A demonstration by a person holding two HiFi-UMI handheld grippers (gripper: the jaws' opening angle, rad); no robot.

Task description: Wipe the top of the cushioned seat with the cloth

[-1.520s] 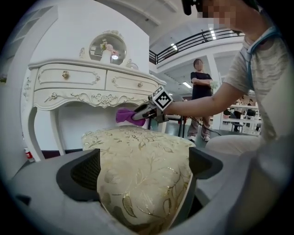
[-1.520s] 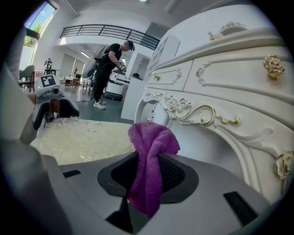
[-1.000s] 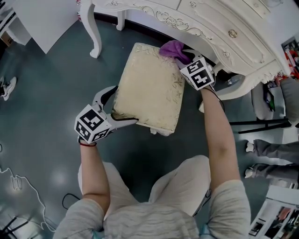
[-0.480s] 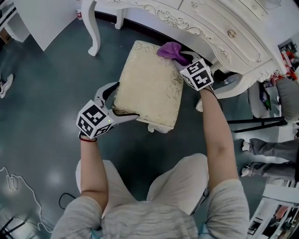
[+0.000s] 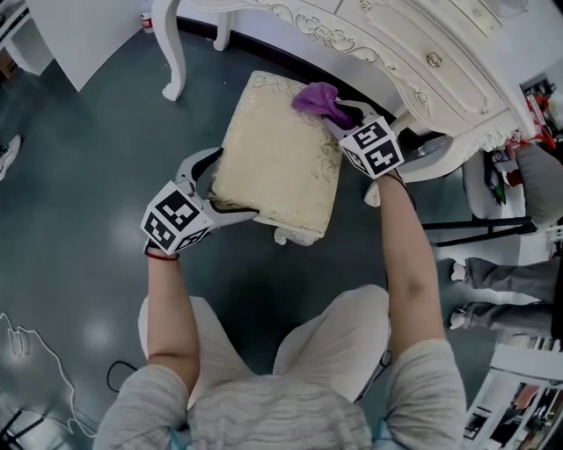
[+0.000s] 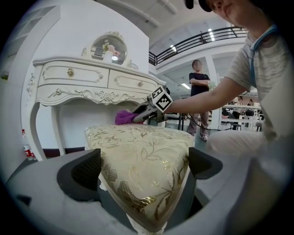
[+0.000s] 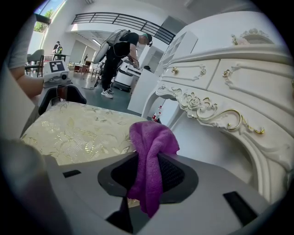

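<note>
Purple cloth (image 5: 318,99) bunched at far right corner of cushioned seat (image 5: 277,167), lying on the seat top. Right gripper (image 5: 345,112) has its fingers clenched on the cloth. In the right gripper view the cloth (image 7: 149,156) hangs in a fold between them, its lower end lost in shadow below the pads.

Left gripper (image 5: 224,186) is at the near left corner of the seat, fingers spread wide and grasping that corner. In the left gripper view the gold-patterned fabric (image 6: 142,160) fills the gap and presses both pads.

Seat stands on grey floor (image 5: 79,176), just in front of white carved dressing table (image 5: 413,61). Table is cut off by the top edge of the head view. Seat legs are mostly hidden under the cushion; one pale bit shows at the near edge.

Small bottle (image 5: 145,18) by the table leg has a red label, print too small to read. Marker cubes on both grippers carry black-and-white squares only.
</note>
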